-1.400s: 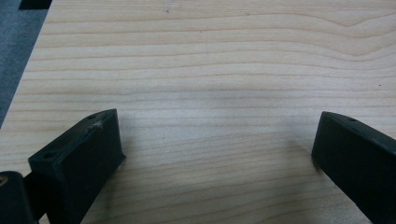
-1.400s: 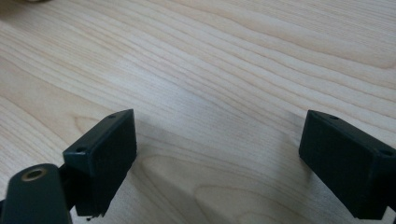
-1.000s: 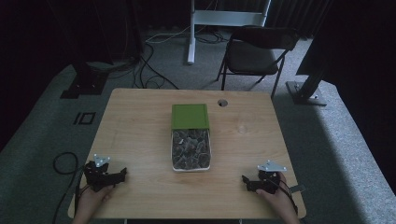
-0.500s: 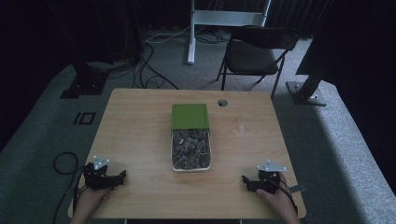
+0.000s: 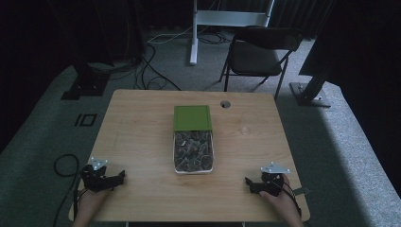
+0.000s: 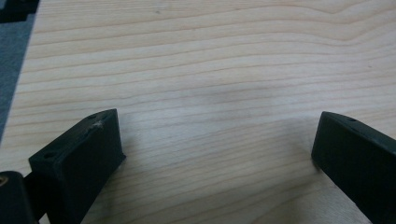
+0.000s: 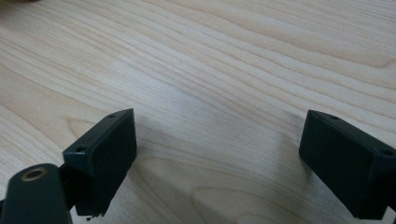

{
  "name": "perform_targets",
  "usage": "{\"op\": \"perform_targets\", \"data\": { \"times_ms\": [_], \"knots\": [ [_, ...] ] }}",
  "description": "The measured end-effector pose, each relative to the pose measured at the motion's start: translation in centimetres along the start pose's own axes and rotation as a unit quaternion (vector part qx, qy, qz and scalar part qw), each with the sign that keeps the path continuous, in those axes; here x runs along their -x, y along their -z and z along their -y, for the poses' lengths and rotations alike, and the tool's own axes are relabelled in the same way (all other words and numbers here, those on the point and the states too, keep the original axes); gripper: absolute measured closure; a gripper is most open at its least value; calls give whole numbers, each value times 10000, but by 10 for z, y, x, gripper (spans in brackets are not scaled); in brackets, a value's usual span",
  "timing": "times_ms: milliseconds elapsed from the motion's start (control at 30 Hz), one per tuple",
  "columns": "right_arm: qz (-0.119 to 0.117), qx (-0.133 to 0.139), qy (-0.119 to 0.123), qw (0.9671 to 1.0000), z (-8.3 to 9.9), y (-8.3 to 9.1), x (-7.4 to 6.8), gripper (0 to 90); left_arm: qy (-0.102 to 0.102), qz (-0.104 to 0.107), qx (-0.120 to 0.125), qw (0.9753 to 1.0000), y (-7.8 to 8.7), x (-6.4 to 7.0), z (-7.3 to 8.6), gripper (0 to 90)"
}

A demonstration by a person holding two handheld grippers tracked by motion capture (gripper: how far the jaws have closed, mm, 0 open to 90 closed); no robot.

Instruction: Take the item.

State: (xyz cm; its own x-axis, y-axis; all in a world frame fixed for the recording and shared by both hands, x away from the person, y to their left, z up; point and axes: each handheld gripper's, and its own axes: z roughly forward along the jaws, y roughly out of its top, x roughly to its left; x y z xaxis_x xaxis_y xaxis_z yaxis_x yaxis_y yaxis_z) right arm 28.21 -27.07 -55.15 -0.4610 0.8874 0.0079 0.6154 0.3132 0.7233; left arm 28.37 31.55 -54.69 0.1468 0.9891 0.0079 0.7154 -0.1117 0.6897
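A clear tray (image 5: pixel 211 163) full of small dark pieces sits at the middle of the wooden table (image 5: pixel 137 137), with a green lid (image 5: pixel 192 117) lying over its far end. My left gripper (image 5: pixel 118 178) rests near the front left corner, open, its jaws pointing right toward the tray. At the front right, my right gripper (image 5: pixel 249 184) is open too, jaws pointing left. In the left gripper view the gripper (image 6: pixel 217 140) has only bare wood between its jaws. The right gripper view shows the same for that gripper (image 7: pixel 217 140).
A round cable hole (image 5: pixel 225 103) is in the table's far edge area. A dark folding chair (image 5: pixel 257 54) and a white stand (image 5: pixel 194 28) are beyond the table. Cables (image 5: pixel 156 71) lie on the grey carpet, and one loops at the left (image 5: pixel 61 163).
My left gripper has shifted slightly toward the front of the table. The right gripper and the tray have not moved.
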Motion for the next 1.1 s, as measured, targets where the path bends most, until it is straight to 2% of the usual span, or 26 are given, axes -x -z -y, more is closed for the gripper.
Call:
{"op": "perform_targets", "data": {
  "times_ms": [267, 400, 533, 1100],
  "knots": [
    [17, 0, -7, 10000, 0, 0, 0, 110, 4, -22, -13, 10000, 0, -2, -1, 23],
    [79, 15, -102, 9999, 0, 0, -2, 112, -3, -10, -14, 10000, 0, -2, -1, 23],
    [10, 27, -147, 9999, -2, 1, -3, 113, -6, -10, -14, 10000, 0, -2, -1, 22],
    [-30, 326, -125, 9994, -24, 15, -11, 114, -6, -10, -13, 10000, 0, -2, -1, 23]
  ]
}}
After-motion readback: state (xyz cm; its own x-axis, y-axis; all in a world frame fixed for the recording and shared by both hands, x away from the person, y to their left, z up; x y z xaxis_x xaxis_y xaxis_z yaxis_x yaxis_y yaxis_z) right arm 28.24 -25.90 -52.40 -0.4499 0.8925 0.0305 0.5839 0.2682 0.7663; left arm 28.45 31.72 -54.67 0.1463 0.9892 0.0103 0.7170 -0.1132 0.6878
